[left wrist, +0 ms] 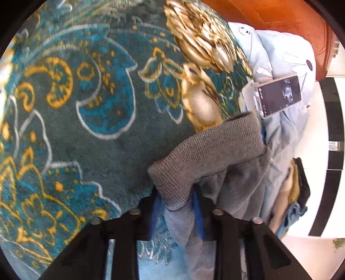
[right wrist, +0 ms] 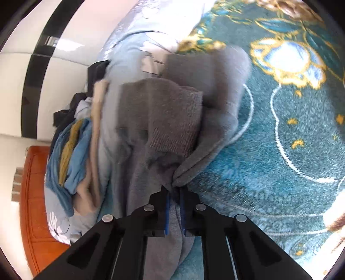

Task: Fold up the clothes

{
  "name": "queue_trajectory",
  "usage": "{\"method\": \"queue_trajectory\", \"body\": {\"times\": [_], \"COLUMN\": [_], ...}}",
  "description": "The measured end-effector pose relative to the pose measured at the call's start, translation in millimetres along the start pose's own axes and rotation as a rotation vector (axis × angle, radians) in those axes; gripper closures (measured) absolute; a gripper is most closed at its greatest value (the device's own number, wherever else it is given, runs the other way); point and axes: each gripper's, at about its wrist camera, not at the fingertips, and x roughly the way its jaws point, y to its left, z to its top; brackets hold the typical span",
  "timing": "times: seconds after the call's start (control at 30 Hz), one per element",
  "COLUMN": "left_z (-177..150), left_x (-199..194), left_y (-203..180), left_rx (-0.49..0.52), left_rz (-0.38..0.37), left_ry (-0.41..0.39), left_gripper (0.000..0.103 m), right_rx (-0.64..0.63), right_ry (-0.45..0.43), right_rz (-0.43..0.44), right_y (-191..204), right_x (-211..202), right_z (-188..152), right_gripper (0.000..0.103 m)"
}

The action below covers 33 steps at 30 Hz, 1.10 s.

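Note:
A grey fleece garment with ribbed cuffs [left wrist: 207, 150] hangs over a teal blanket with gold and white flower patterns [left wrist: 86, 107]. My left gripper [left wrist: 176, 200] is shut on the garment's ribbed edge, with cloth bunched between the blue pads. In the right wrist view the same grey garment [right wrist: 172, 116] is bunched and folded over itself. My right gripper [right wrist: 175, 189] is shut on a gathered fold of it, above the teal blanket [right wrist: 280, 150].
A phone on a white stand [left wrist: 278, 94] lies on a pale blue quilt [left wrist: 286, 133]. A pile of blue, beige and dark clothes [right wrist: 75, 150] sits beside the quilt. An orange wooden headboard [left wrist: 280, 15] and a white wall lie beyond.

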Motion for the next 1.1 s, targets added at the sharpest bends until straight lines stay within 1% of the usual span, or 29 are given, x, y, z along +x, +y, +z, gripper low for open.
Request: {"method": "queue_trajectory", "body": {"times": [0.03, 0.17, 0.27, 0.37, 0.47, 0.6, 0.67, 0.73, 0.8, 0.9, 0.97, 1.07, 1.1], "left_z": [3.1, 16.4, 30.4, 47.9, 69.2, 94.7, 102.9, 108.1, 106.8, 101.8, 97.1, 90.3, 86.2], "left_x": [-3.7, -21.4, -41.4, -65.2, -96.7, -123.1, -126.1, -120.4, -116.2, -110.2, -110.1, -115.8, -120.1], "left_y": [-2.3, -12.7, -24.2, -28.0, -11.4, 17.7, 34.9, 45.4, 51.9, 58.8, 59.5, 57.7, 58.9], "left_rx": [0.0, 0.01, 0.06, 0.1, 0.114, 0.142, 0.14, 0.136, 0.129, 0.117, 0.129, 0.149, 0.155], "left_rz": [-0.003, -0.042, -0.055, -0.056, -0.042, 0.037, 0.074, 0.108, 0.118, 0.127, 0.126, 0.116, 0.115], "left_ry": [-0.011, -0.044, -0.09, -0.139, -0.182, -0.215, -0.204, -0.188, -0.174, -0.151, -0.14, -0.114, -0.099], "left_gripper": [0.084, 0.086, 0.086, 0.086, 0.086, 0.086, 0.086, 0.086, 0.086, 0.084, 0.082, 0.073, 0.068], "right_rx": [-0.021, -0.115, -0.154, -0.174, -0.204, -0.235, -0.243, -0.21, -0.178, -0.215, -0.24, -0.279, -0.296], "right_ry": [0.003, 0.02, 0.054, 0.106, 0.175, 0.309, 0.355, 0.393, 0.411, 0.402, 0.402, 0.401, 0.401], "right_rz": [0.011, 0.069, 0.101, 0.148, 0.166, 0.132, 0.093, 0.053, 0.024, -0.007, -0.014, -0.03, -0.041], "right_y": [3.0, 16.9, 20.3, 17.9, 14.6, -3.1, -15.5, -35.5, -48.6, -48.2, -43.2, -35.9, -33.7], "right_x": [-5.9, -31.5, -49.1, -63.9, -75.3, -80.0, -75.2, -69.1, -64.3, -64.5, -65.8, -68.7, -71.2], "right_z": [-1.9, -13.8, -29.3, -56.0, -92.2, -147.3, -167.5, -182.1, -189.0, -190.1, -188.6, -187.0, -186.5], "right_gripper": [0.096, 0.096, 0.096, 0.097, 0.097, 0.097, 0.097, 0.097, 0.097, 0.097, 0.096, 0.095, 0.093]}}
